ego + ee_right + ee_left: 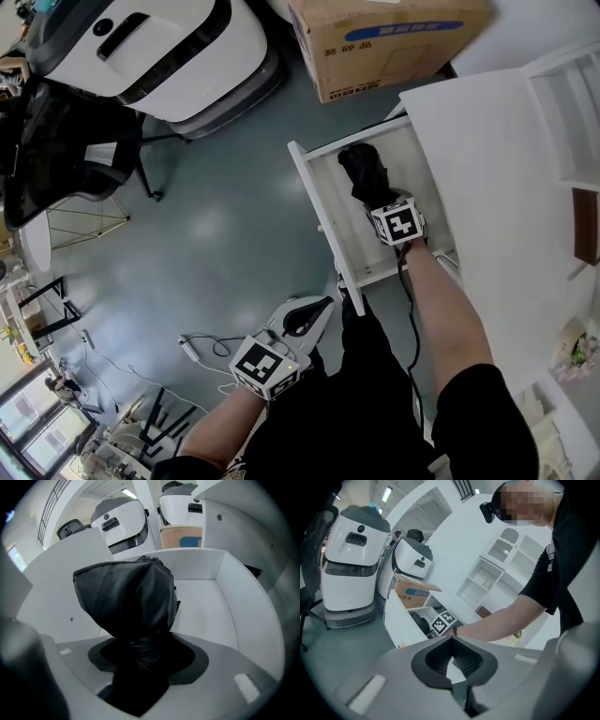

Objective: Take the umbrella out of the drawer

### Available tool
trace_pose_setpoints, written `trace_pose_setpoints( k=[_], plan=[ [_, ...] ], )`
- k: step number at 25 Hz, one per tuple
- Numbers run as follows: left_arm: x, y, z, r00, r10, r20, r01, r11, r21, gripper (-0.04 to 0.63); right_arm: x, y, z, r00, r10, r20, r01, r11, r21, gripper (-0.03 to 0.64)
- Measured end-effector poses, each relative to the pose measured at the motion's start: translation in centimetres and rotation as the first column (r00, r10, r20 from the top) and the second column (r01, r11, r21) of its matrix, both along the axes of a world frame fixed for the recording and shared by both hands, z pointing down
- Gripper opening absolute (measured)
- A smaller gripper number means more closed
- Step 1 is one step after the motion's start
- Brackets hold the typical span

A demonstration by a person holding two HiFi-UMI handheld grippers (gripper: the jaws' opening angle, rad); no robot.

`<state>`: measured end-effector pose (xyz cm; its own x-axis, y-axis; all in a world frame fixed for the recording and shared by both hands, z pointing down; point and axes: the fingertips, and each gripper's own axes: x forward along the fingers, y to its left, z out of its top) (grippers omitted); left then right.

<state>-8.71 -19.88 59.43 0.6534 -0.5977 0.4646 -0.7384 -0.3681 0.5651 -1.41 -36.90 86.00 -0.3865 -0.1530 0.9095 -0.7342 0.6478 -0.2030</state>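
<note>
While the drawer (342, 220) gapes, the umbrella (366, 173) lies inside.

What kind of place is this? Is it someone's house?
Probably a robot lab or workshop, not a house. Two big white machines stand on a bare grey floor, with a cardboard box and a black office chair next to them.

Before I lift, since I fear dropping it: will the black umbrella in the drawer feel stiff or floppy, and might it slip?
Probably floppy outside: the umbrella shows creased fabric bunching between the jaws of the right tool. Its sheen suggests it may slip. Folded compact, it likely lifts lightly clear of the drawer.
</note>
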Motion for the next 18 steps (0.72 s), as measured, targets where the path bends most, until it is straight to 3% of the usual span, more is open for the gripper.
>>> trace_pose_setpoints(
  k=[12,18],
  plan=[
    [0.3,2.3,-2.3,1.0,0.002,-0.006,-0.002,0.999,0.044,0.0,-0.3,1.5,-6.7,0.988,0.06,0.14,-0.074,0.993,0.094,0.282],
    [-0.1,3.6,-3.7,1.0,0.029,-0.005,-0.029,0.995,0.091,0.0,-0.2,1.2,-11.7,0.972,0.105,0.211,-0.143,0.974,0.173,0.282]
  ],
)
